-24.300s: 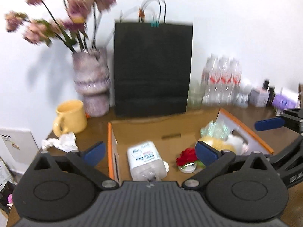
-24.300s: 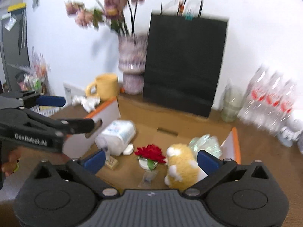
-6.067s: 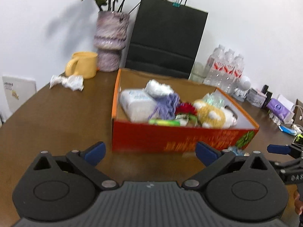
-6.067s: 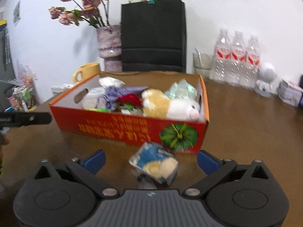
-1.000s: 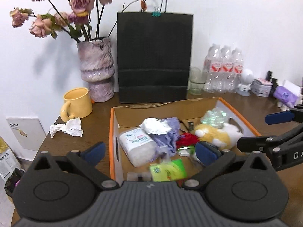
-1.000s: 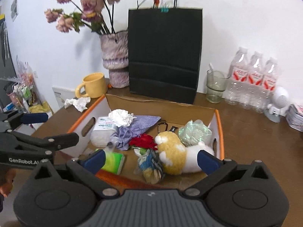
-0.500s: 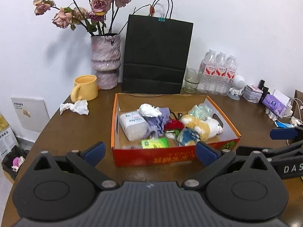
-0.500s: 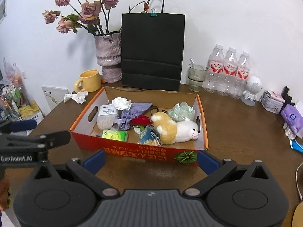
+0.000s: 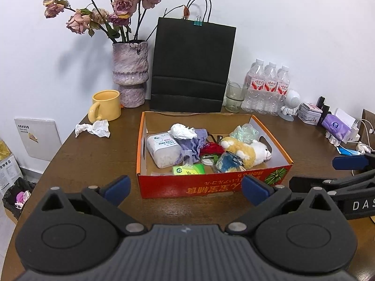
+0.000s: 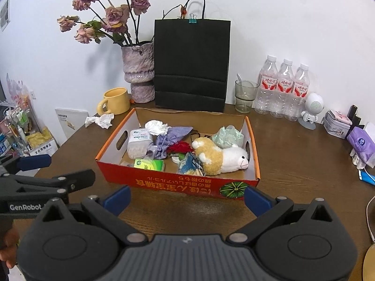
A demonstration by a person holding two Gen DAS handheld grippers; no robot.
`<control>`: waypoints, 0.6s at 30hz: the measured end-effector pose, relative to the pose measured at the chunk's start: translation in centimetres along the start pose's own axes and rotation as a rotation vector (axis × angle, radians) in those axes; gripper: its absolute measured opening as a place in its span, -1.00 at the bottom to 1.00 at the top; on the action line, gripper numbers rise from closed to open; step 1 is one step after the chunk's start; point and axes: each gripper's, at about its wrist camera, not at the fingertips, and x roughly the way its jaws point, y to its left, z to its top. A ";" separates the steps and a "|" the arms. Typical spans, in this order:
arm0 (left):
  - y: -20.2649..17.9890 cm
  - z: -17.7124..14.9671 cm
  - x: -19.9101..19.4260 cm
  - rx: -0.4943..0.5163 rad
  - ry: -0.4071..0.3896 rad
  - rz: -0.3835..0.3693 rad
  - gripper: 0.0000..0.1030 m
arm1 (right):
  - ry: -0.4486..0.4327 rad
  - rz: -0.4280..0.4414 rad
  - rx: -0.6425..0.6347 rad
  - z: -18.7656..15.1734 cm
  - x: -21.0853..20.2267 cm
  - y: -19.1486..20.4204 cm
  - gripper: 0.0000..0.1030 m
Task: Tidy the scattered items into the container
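Note:
An orange cardboard box [image 9: 211,188] [image 10: 178,183] stands mid-table. Inside lie a white wipes pack [image 9: 163,149], a crumpled white tissue [image 9: 181,131], a purple cloth [image 9: 193,144], a red flower [image 9: 211,149], a plush dog [image 10: 220,155], a blue snack packet [image 10: 189,164], a green packet [image 9: 188,170] and a pale green bag [image 10: 227,137]. My left gripper [image 9: 185,188] hangs open before the box's near wall, holding nothing. The right gripper [image 10: 186,197] is open too, in front of the same wall, empty. Each one shows at the edge of the other's view.
A crumpled tissue [image 9: 93,128] lies on the table left of the box, near a yellow mug [image 9: 105,105]. Behind stand a vase of dried roses [image 9: 130,75], a black paper bag [image 9: 192,65], a glass [image 10: 246,96] and three water bottles [image 10: 283,91]. Small items crowd the right edge.
Both grippers have drawn back and up from over the box, so the whole box now shows. The blue snack packet lies inside beside the plush dog.

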 end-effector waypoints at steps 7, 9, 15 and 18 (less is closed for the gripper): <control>-0.2 -0.2 -0.4 0.006 -0.006 0.001 1.00 | 0.001 -0.001 -0.004 -0.3 -0.3 0.2 1.00; -0.2 -0.2 -0.5 0.008 -0.008 0.002 1.00 | -0.001 -0.001 -0.004 -0.4 -0.4 0.2 1.00; -0.3 -0.2 -0.7 0.013 -0.014 0.004 1.00 | -0.004 -0.002 -0.002 -0.5 -0.6 0.0 1.00; -0.4 -0.2 -0.8 0.016 -0.017 0.005 1.00 | -0.005 -0.001 -0.002 -0.5 -0.7 -0.1 1.00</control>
